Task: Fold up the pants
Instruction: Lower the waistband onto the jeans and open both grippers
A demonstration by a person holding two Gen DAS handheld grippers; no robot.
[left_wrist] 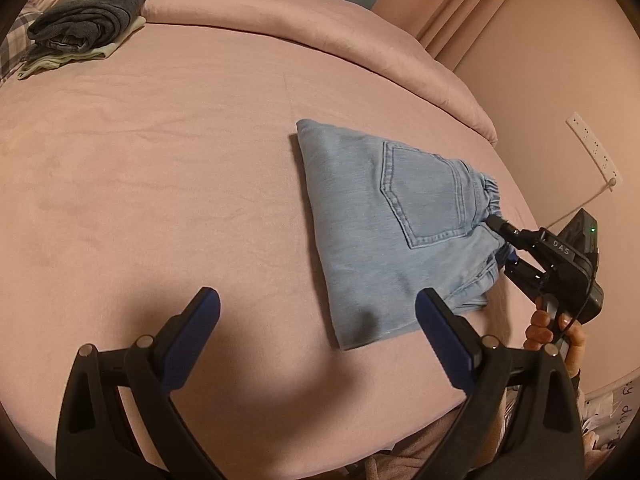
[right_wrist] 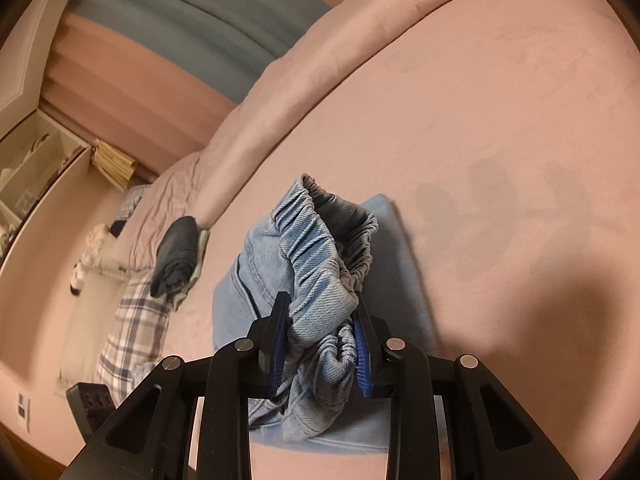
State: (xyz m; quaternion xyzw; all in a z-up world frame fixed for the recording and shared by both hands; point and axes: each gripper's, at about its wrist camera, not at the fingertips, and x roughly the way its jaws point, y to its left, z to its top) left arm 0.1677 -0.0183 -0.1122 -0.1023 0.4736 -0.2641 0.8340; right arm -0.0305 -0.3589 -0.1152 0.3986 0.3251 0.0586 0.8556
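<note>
The right gripper (right_wrist: 320,320) sits nearest its camera, its jaws narrowed onto the gathered elastic waistband (right_wrist: 320,240) of the light blue pants (left_wrist: 384,216), with bunched denim pinched between the blue pads (right_wrist: 362,360). The left gripper (left_wrist: 320,340) stands wide open and holds nothing; it hovers above the bed (left_wrist: 160,160), just beside the pants' near corner.

The pants lie already folded into a compact wedge on the pink bed, at about 3 o'clock from centre in the left wrist view, back pocket (left_wrist: 424,196) facing up. A stack of dark folded clothes (left_wrist: 88,16) rests well apart, at 10 o'clock.

Procedure for the step in hand, judged to be the final fold or carrying off the bundle:
- Keep the waistband grip firm; gathered elastic slips easily.
- Lift the waistband end only slightly, so the lower layers do not unfold.
- Bring the left gripper to the opposite edge to support or pin it.
- Move both ends together, keeping edges aligned.
</note>
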